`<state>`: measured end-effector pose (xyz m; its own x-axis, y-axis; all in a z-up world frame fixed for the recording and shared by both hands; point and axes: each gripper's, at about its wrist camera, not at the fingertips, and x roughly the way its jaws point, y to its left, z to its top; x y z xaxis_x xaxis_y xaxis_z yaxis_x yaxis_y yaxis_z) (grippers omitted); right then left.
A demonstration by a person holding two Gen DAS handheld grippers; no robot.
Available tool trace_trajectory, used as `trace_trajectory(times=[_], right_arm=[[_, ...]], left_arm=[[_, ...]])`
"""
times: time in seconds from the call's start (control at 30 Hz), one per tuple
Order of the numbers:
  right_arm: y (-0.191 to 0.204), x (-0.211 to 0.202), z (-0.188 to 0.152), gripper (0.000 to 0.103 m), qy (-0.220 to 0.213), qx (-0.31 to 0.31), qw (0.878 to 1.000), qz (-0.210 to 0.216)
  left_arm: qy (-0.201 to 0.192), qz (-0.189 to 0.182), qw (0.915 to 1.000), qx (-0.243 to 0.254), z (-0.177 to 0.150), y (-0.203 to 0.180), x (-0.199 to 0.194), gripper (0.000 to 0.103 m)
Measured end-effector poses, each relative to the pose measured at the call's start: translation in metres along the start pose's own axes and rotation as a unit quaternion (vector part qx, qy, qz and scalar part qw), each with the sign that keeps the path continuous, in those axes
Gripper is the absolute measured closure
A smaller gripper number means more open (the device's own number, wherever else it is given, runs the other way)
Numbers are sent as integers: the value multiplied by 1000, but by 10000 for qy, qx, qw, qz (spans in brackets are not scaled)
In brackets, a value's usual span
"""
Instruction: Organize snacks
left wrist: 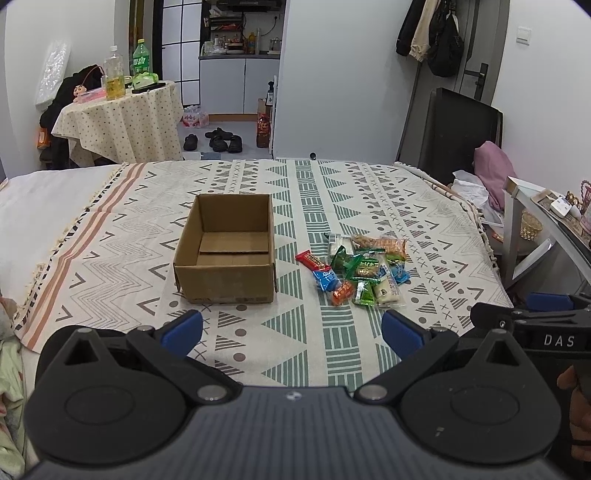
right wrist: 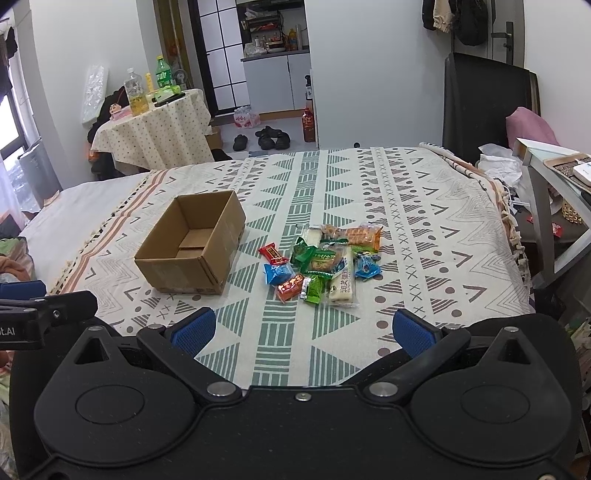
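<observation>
Both grippers, left (left wrist: 291, 328) and right (right wrist: 303, 330), fingers wide apart and empty, face upright cardboard box (left wrist: 226, 251).

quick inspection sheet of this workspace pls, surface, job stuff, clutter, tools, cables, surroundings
surface: bed under a patterned cloth, flat, mostly bare
box: open, upright, nothing inside but its bottom flap
snacks: loose pile of wrapped packets on the cloth, beside the box and apart from it; none in the box
clutter: nothing seen on the cloth besides box and snacks
left tool: open, holding nothing, above the near edge of the cloth
right tool: open, holding nothing, facing the pile
cables: nothing seen
surroundings: side table with bottles, shoes on the floor, coats hung by the door, a shelf beside the bed
</observation>
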<state>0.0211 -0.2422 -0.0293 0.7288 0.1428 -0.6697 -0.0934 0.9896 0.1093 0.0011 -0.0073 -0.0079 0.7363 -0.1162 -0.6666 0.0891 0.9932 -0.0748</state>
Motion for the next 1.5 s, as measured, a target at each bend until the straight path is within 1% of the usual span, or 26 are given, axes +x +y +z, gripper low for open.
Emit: trace_trajectory(times=[0.13,0.27,0.4,0.63,0.77,0.93,1.03,1.3,1.5], right_arm=[[0,1,0,0,10,-5,10000,4],[0,1,-1,0,12,3,10000,4],[0,2,-3,0,-10,0,10000,9],[-1,5,-6,0,28,-7,10000,64],[-3,15,-7,0,118,-18,9999,49],[-13,36,-2,0,314,-52,9995,3],[-22,50,5,0,415,-40,9991,1],[-43,85,15,0,530,129,9985,-55],[-58,106,22,0,605,297,9977,-50]], left_arm=[[19,-42,10000,24,-1,-2,1,0],[-45,-33,10000,71,-2,-3,0,0],[-15,-85,10000,30,1,-3,4,0],[-126,-104,9998,-80,4,-3,18,0],[-68,-212,9997,-88,9,-7,39,1],[212,-440,9985,-259,21,-9,75,1],[225,-453,9986,-168,25,-16,91,1],[531,-617,9958,-418,28,-27,135,3],[603,-649,9950,-464,34,-34,158,4]])
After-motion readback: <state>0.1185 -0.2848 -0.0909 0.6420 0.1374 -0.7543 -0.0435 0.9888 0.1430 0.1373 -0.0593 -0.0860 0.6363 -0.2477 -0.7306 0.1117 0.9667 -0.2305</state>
